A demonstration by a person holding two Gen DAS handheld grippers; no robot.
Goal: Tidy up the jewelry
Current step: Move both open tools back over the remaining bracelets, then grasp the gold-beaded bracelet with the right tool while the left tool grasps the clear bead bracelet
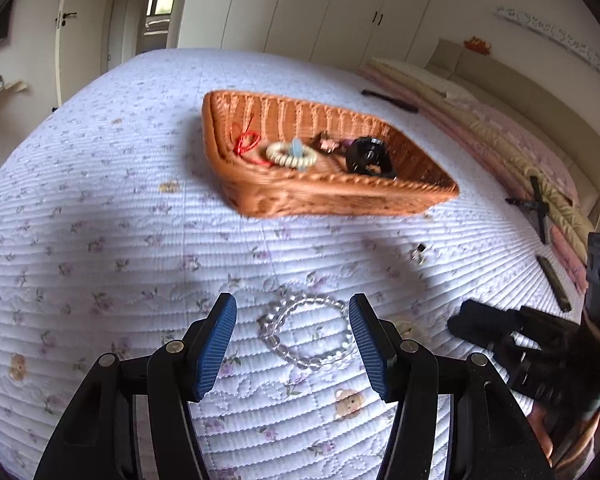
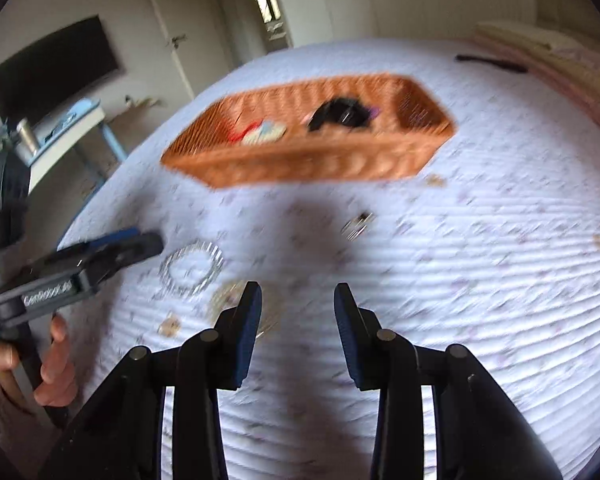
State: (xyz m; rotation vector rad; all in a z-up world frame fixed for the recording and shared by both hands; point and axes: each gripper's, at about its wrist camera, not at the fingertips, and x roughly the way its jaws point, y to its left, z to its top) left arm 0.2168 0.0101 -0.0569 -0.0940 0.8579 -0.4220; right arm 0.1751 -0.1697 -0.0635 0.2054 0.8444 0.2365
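- Fingers of the left gripper (image 1: 292,344) spread apart, grasping nothing, flanking a clear glass-bead bracelet (image 1: 306,332) on the floral quilted white bed (image 1: 100,240).
- Right gripper (image 2: 296,332) likewise released, empty, above the bed.
- Small metal clasp piece (image 1: 419,253) at 1 o'clock.
- Orange woven wicker basket (image 1: 340,196) at 12 o'clock holds a cream bead bracelet (image 1: 290,155), red cord (image 1: 246,142), black round item (image 1: 368,156).

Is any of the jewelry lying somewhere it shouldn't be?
Yes. A clear bead bracelet and a small metal piece lie loose on the quilt, outside the wicker basket that holds other pieces. The open left gripper straddles the bracelet.
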